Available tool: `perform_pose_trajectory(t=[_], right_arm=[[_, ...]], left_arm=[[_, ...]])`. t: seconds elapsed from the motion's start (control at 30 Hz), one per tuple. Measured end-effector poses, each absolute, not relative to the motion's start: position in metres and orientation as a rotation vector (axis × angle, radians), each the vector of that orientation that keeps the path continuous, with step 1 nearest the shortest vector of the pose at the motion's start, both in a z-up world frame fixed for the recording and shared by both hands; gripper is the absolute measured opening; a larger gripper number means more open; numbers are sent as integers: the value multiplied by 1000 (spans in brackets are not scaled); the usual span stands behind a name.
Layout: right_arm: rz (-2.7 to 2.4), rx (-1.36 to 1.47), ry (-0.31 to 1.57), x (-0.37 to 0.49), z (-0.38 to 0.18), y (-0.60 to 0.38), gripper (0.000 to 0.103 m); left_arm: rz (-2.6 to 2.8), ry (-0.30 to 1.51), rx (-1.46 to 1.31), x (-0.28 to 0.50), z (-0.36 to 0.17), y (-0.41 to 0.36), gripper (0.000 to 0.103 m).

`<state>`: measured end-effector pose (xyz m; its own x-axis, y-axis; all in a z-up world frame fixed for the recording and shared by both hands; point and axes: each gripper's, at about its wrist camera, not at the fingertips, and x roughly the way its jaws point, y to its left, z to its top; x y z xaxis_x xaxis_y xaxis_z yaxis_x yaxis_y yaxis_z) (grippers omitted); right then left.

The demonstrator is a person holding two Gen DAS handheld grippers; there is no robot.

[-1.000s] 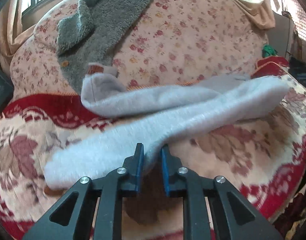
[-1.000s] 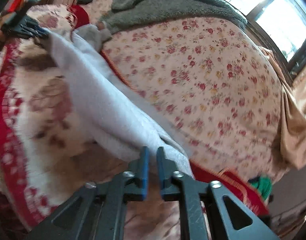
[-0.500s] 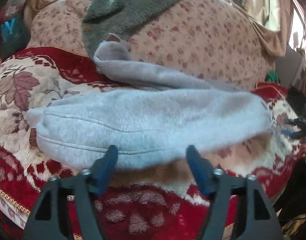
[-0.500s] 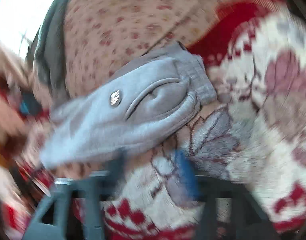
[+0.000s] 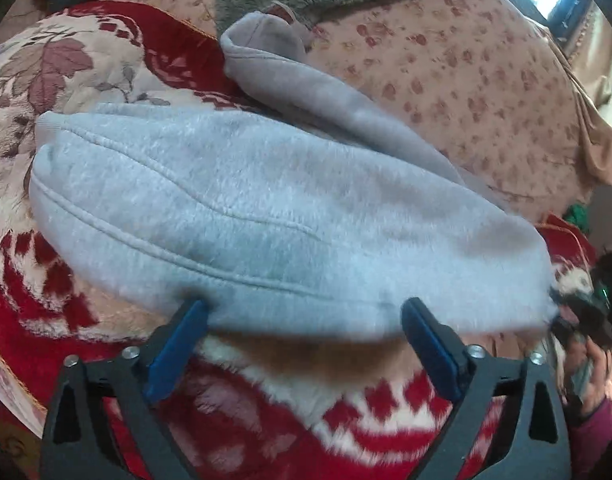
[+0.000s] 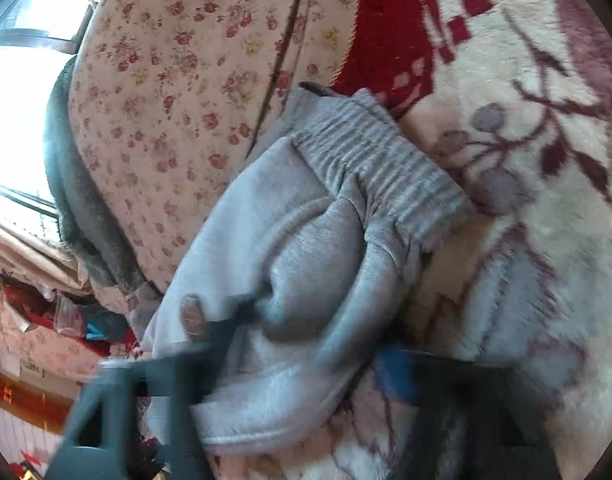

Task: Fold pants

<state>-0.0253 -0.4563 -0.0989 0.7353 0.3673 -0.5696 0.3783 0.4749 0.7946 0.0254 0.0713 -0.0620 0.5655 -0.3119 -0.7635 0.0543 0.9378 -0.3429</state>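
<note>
Here the left gripper [image 5: 302, 320] stands spread wide, empty, at the near hem of the grey pants [image 5: 266, 208] lying doubled on the red-and-cream blanket [image 5: 234, 412]. Right gripper [image 6: 306, 344] — motion-blurred, looks spread, holds nothing. Judgement: between folds; next needs a fresh grab at the waistband [image 6: 378, 164]. Beyond, floral cushion [image 5: 446, 76] — far leg partly hidden.

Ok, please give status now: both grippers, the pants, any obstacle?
Left gripper open, at pants edge. Right gripper blurred, looks open. Pants lie folded lengthwise on red blanket. No obstacle seen.
</note>
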Motion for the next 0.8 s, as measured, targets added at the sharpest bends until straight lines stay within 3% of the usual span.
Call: perform_pose_trajectory(t=[0.13, 0.17, 0.23, 0.27, 0.3, 0.4, 0.43, 0.63, 0.67, 0.7, 0.77, 0.8], right_arm=[[32, 1126, 722, -51, -85, -460, 19], [39, 1115, 713, -57, -80, -461, 19], [73, 1092, 686, -71, -62, -459, 19], [95, 1078, 677, -79, -53, -457, 19], [115, 1053, 670, -87, -43, -454, 19], [164, 1018, 667, -113, -26, -447, 19], [179, 1021, 662, -122, -23, -446, 19], [221, 941, 692, -161, -8, -434, 17], [214, 928, 704, -164, -10, -434, 17], [197, 910, 718, -164, -13, -433, 17], [157, 910, 753, -160, -24, -433, 19], [127, 935, 784, -157, -34, -435, 22]], left_arm=[[-175, 928, -380, 30, -62, 72, 102], [-181, 915, -406, 29, -60, 76, 96], [-169, 902, -398, 25, -55, 82, 62], [-150, 905, -369, 23, -54, 84, 36], [-144, 908, -364, 21, -54, 88, 23], [-183, 918, -431, 13, -58, 108, 7], [-175, 916, -426, 7, -57, 113, 6], [-177, 894, -392, -9, -46, 125, 6], [-171, 887, -390, -11, -44, 125, 16], [-169, 886, -403, -12, -42, 126, 48], [-170, 863, -458, -14, -41, 128, 93], [-172, 830, -494, -16, -39, 130, 93]])
